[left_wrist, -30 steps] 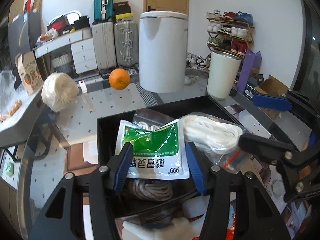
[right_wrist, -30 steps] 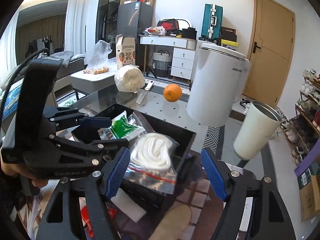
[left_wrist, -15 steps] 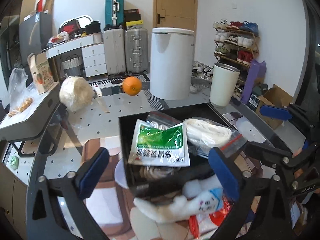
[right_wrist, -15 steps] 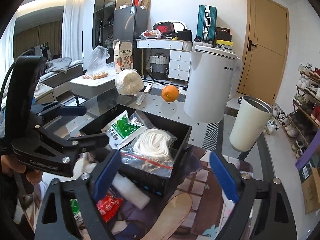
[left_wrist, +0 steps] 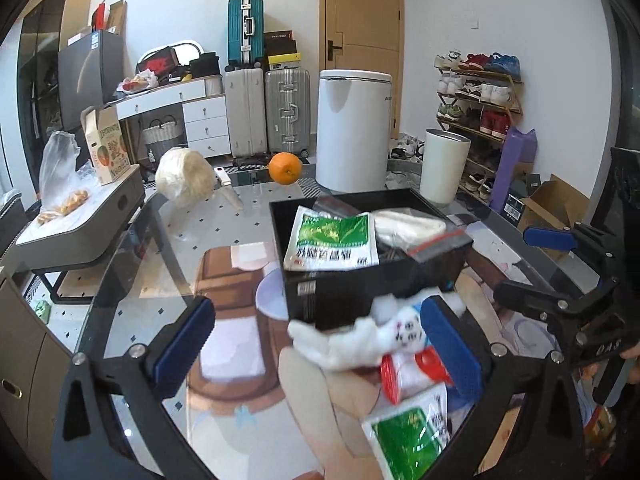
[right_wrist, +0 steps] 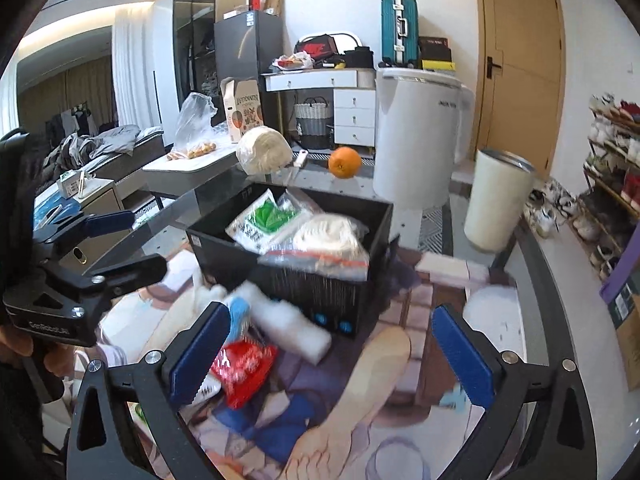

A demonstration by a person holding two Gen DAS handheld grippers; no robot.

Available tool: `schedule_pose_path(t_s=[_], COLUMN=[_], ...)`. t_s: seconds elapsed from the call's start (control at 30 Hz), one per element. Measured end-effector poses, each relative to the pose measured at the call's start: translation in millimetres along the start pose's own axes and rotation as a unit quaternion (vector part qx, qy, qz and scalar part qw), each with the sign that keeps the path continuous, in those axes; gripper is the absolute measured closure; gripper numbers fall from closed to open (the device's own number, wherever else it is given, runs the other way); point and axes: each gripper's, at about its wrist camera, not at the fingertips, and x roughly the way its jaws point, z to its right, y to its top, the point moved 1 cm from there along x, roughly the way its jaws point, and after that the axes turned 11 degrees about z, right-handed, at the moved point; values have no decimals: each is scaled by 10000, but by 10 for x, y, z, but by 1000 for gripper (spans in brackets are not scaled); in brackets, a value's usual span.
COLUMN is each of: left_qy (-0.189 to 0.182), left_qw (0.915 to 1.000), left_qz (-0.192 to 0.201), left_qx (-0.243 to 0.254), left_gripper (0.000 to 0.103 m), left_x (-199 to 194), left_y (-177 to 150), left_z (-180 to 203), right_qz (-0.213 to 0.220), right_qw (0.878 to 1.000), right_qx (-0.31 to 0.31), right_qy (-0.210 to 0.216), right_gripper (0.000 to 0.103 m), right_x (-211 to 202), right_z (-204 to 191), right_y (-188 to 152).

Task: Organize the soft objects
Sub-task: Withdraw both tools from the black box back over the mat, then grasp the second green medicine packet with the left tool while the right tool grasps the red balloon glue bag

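Observation:
A black box (left_wrist: pixel 360 292) (right_wrist: pixel 320 300) on the printed mat holds a green-and-white packet (left_wrist: pixel 334 236) (right_wrist: pixel 260 220) and a clear bag of white cord (left_wrist: pixel 412 226) (right_wrist: pixel 328 240). In front of it lie a white plush toy (left_wrist: pixel 360 340) (right_wrist: pixel 288 322), a red packet (left_wrist: pixel 416 368) (right_wrist: pixel 240 368) and another green-and-white packet (left_wrist: pixel 412 436). My left gripper (left_wrist: pixel 316 348) is open and empty, above the plush toy. My right gripper (right_wrist: pixel 328 352) is open and empty, near the box's front. Each gripper shows in the other's view.
On the glass table behind the box are an orange (left_wrist: pixel 285 168), a wrapped white bundle (left_wrist: pixel 182 178), a white bin (left_wrist: pixel 354 132) and a cream cup (left_wrist: pixel 444 170). A grey side table (left_wrist: pixel 80 232) stands to the left. Suitcases and a shoe rack line the walls.
My left gripper let go of the green-and-white packet, which now lies in the box, opened wide and pulled back. My right gripper also drew back from the box.

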Motion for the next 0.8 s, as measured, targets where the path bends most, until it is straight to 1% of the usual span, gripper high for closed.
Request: schedule_pose_path(t_s=[0.13,0.23,0.33,0.57,0.8], left_qy=[27,-70,-91,-345,-529], left_qw=[10000,9997,9992,9964,9939], left_qz=[-57,-225,-379,-765,-951], left_qx=[46,4,-43,-112,-176], left_gripper=[0,0,0,0,0], left_x=[-113,-154,-182,-156,-136], left_y=[-142,-258,-382,-603,-655], left_z=[3,37,92,256,357], right_qz=[-206,-301,-367,-471,-475], right_qw=[9997,9994,9992,9988,9986], right_qx=[69,127,152,100,106], right_qy=[-54,-62,-68,-82,-184], right_gripper=[1,1,1,1,1], right_x=[-62,-109,-144,-217,-286], right_z=[-30,-57,-97,-174,-174], right_y=[-150,-240,-323,-457,-522])
